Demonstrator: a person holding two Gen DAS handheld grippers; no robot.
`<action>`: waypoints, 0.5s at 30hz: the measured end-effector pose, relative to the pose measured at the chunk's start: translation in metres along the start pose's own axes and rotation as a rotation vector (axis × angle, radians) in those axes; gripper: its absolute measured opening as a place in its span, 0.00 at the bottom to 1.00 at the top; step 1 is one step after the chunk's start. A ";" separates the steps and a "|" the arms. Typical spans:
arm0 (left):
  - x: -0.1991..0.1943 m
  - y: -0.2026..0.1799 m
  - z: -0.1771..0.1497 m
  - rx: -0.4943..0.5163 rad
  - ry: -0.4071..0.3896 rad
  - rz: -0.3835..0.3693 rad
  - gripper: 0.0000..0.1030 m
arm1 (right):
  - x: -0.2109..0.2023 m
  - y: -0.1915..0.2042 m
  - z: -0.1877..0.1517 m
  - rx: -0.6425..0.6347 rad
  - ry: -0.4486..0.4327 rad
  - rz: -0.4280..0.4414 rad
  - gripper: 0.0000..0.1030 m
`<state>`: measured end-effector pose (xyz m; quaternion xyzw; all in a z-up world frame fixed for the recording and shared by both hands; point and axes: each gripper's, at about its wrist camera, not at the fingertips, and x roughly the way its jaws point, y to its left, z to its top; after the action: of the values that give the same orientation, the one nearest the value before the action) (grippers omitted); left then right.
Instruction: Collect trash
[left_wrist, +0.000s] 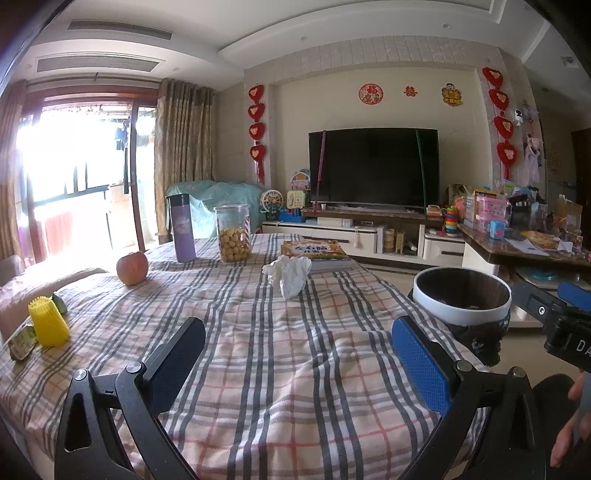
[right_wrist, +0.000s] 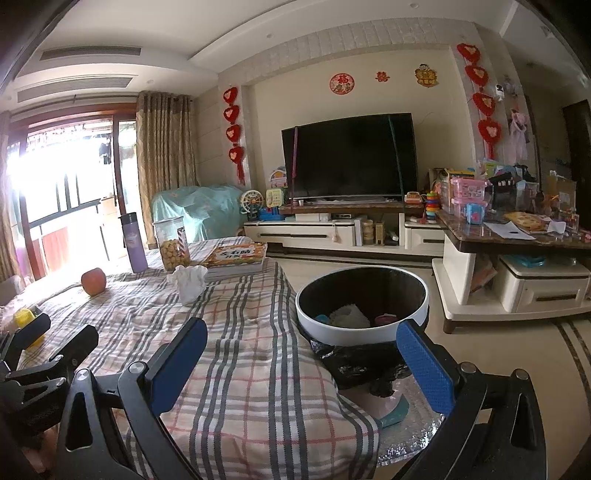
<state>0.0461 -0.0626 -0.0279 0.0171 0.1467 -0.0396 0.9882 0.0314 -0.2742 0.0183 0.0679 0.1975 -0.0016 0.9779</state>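
Observation:
A crumpled white tissue (left_wrist: 289, 275) lies on the plaid-covered table (left_wrist: 258, 350), far ahead of my left gripper (left_wrist: 299, 354), which is open and empty. The tissue also shows in the right wrist view (right_wrist: 190, 282). A round white-rimmed trash bin (left_wrist: 461, 295) with a black liner stands off the table's right edge. In the right wrist view the bin (right_wrist: 362, 332) holds some trash. My right gripper (right_wrist: 303, 362) is open and empty, over the table's right edge beside the bin. A small green packet (left_wrist: 22, 341) lies at the table's left edge.
On the table stand a yellow ridged cup (left_wrist: 48, 323), an apple (left_wrist: 132, 267), a purple bottle (left_wrist: 181, 234), a cookie jar (left_wrist: 233, 234) and a book (left_wrist: 316, 251). A TV cabinet (left_wrist: 369, 236) and a cluttered side table (left_wrist: 524, 243) stand beyond.

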 end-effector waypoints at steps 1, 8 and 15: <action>0.000 0.000 0.000 0.001 0.000 0.000 0.99 | 0.000 0.000 0.000 0.001 0.000 0.001 1.00; 0.000 0.000 0.000 0.000 0.000 0.000 0.99 | 0.000 0.001 0.001 0.002 -0.003 0.005 1.00; 0.001 0.000 -0.002 0.003 0.007 0.001 0.99 | 0.000 0.002 0.001 0.002 -0.003 0.006 1.00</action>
<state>0.0462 -0.0622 -0.0296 0.0187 0.1504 -0.0394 0.9877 0.0316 -0.2724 0.0201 0.0697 0.1957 0.0010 0.9782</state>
